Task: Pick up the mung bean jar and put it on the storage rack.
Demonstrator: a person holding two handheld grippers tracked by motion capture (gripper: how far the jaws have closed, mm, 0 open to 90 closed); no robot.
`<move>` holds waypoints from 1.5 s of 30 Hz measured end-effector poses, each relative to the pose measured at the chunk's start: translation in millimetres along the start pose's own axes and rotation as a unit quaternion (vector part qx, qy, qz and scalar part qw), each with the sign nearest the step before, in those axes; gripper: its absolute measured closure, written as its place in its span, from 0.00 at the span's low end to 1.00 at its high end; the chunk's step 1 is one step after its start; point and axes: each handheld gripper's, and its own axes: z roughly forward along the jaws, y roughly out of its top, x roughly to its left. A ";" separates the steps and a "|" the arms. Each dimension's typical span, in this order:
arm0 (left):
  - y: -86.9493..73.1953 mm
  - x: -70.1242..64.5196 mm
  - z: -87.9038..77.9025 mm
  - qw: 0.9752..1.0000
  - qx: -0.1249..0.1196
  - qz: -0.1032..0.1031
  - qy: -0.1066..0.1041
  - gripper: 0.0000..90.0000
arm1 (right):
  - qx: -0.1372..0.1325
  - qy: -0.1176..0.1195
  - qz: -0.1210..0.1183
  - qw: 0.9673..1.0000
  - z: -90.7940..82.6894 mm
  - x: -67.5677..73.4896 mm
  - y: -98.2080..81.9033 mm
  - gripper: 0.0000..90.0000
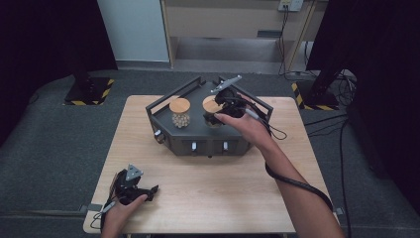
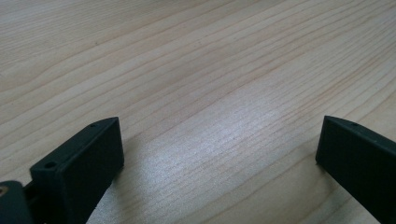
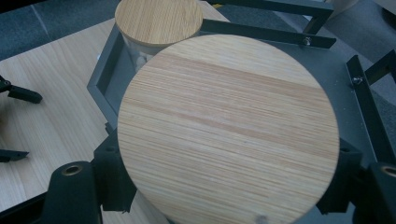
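The right gripper [image 1: 224, 106] is over the dark grey tray [image 1: 163, 121] that stands on the far half of the wooden surface [image 1: 218, 183]. Its fingers [image 3: 109, 175] are clamped on a jar with a round wooden lid [image 3: 229, 130], one finger on each side just under the rim of the lid. In the high view this held jar [image 1: 212, 106] is in the right part of the tray, partly hidden by the hand. A second jar [image 1: 180, 113] with the same kind of wooden lid stands just beside it in the left part of the tray, and small pale balls are visible inside its glass. The left gripper [image 1: 132, 187] lies low at the near left corner of the surface, well apart from the tray. Its fingers [image 2: 84, 168] stand wide apart, with bare wood between them
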 end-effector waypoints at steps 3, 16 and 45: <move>0.0 0.0 0.0 1.000 0.000 0.000 0.000 0.00 | -0.002 0.001 0.003 1.000 3.1 -0.4 -1.0 0.28; 0.0 0.0 0.0 1.000 0.000 0.000 0.000 0.00 | 0.006 0.004 0.012 1.000 19.2 -4.0 -5.8 0.29; 0.1 0.1 0.1 1.000 0.000 0.000 0.000 0.00 | 0.014 0.010 0.026 1.000 41.3 -8.2 -16.5 0.29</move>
